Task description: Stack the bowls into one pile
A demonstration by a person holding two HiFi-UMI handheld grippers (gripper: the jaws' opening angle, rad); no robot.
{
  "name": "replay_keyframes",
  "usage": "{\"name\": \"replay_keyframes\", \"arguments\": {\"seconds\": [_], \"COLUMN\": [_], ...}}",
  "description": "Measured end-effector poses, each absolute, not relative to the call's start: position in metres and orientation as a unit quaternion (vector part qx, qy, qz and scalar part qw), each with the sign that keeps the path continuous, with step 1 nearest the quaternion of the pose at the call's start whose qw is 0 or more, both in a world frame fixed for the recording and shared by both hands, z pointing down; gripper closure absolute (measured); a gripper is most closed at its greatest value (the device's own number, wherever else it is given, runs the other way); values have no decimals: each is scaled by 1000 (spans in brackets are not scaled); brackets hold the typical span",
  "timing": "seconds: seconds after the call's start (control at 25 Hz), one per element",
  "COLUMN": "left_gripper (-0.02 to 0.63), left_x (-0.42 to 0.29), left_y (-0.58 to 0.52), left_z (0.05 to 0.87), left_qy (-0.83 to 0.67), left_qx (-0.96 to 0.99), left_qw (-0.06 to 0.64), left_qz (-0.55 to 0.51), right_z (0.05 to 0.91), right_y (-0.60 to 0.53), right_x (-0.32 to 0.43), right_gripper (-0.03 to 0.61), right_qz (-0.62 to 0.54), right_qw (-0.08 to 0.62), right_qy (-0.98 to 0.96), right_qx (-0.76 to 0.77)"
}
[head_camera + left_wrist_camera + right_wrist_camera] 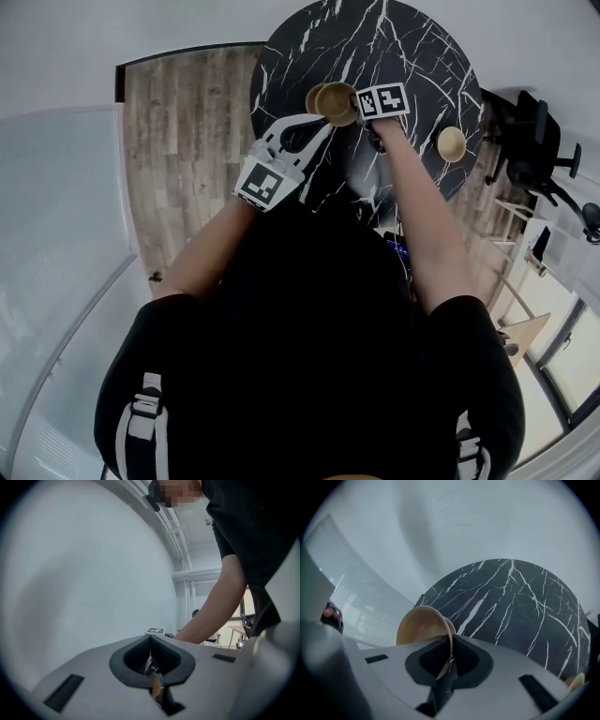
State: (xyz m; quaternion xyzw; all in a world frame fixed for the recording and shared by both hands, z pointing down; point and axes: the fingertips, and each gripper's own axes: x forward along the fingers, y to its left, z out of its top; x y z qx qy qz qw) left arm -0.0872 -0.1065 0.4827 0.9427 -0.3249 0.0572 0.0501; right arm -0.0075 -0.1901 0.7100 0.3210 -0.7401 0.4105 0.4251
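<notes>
In the head view two tan wooden bowls hang side by side above the near edge of the black marble table [394, 47]. My right gripper [361, 112] is shut on the rim of the right-hand bowl [338, 101]; in the right gripper view that bowl [423, 626] stands on edge between the jaws [447, 665]. My left gripper [317, 122] reaches up to the left-hand bowl [313, 96]. In the left gripper view a thin tan rim [154, 687] is pinched in its closed jaws [153, 677]. A third bowl [451, 142] sits alone on the table's right side.
The table is round and stands on a wood floor [187, 141] beside a white wall. A black office chair [534, 141] and pale shelving stand to the right. The third bowl shows at the lower right edge [576, 681] of the right gripper view.
</notes>
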Motion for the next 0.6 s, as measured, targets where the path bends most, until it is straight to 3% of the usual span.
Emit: {"name": "replay_keyframes", "arguments": {"seconds": [0.6], "left_gripper": [609], "left_x": [-106], "left_y": [-111], "left_z": [501], "left_qy": [-328], "left_qx": [939], "left_qw": [55], "left_qz": [83], "right_z": [732], "right_y": [-194], "right_x": [-37], "right_gripper": [530], "right_qz": [410], "right_qw": [449], "right_qy": [-736], "right_qx": [297]}}
